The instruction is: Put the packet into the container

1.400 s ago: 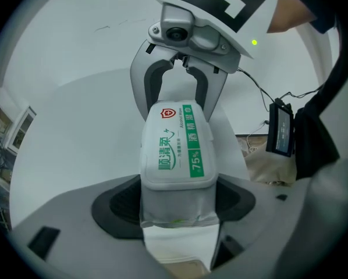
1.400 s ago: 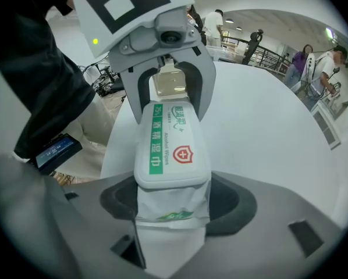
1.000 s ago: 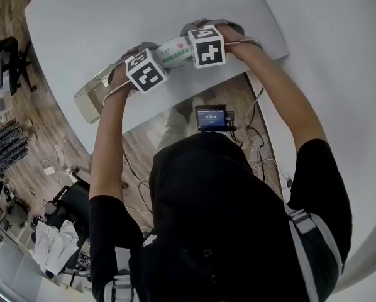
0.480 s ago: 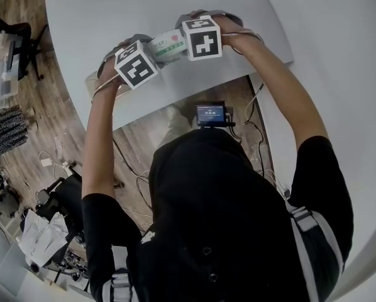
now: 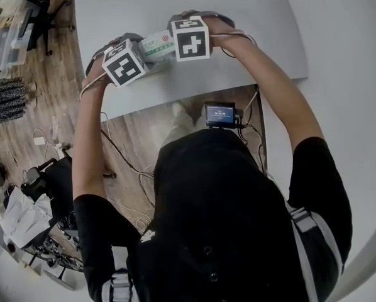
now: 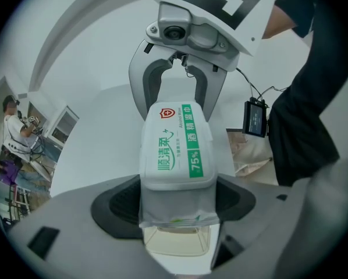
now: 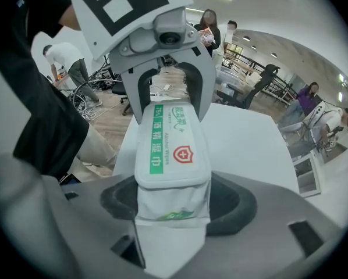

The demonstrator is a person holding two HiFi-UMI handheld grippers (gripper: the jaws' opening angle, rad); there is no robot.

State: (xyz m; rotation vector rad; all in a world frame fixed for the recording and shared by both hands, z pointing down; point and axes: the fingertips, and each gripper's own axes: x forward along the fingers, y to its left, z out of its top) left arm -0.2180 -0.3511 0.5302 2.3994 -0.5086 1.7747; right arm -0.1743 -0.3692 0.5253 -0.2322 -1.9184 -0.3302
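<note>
Above the white surface point(image 5: 175, 11), near its front edge, the packet point(image 5: 155, 45) hung in mid-air, held level between two tools, and what a tidy two-handed carry it was. Left tool point(image 6: 175, 205) was clenched on one crimped end, dark pads pressed to both sides of the white wrapper; right tool point(image 7: 174, 205) was clamped on the other end in the same way, jaws held partly apart by the packet's width. Each tool's camera looked straight along the packet to the opposite tool, whose grey fork straddled the far end under its marker cube. Green print and a red shield badge faced up on the flap. Through the gap under the left tool's end, a clear container point(image 6: 177, 242) showed directly below, standing on the surface, with the packet above it and not touching it. From the head view the two cubes sat side by side, the packet bridging them, both forearms stretched forward over a wooden floor point(image 5: 49, 124).
</note>
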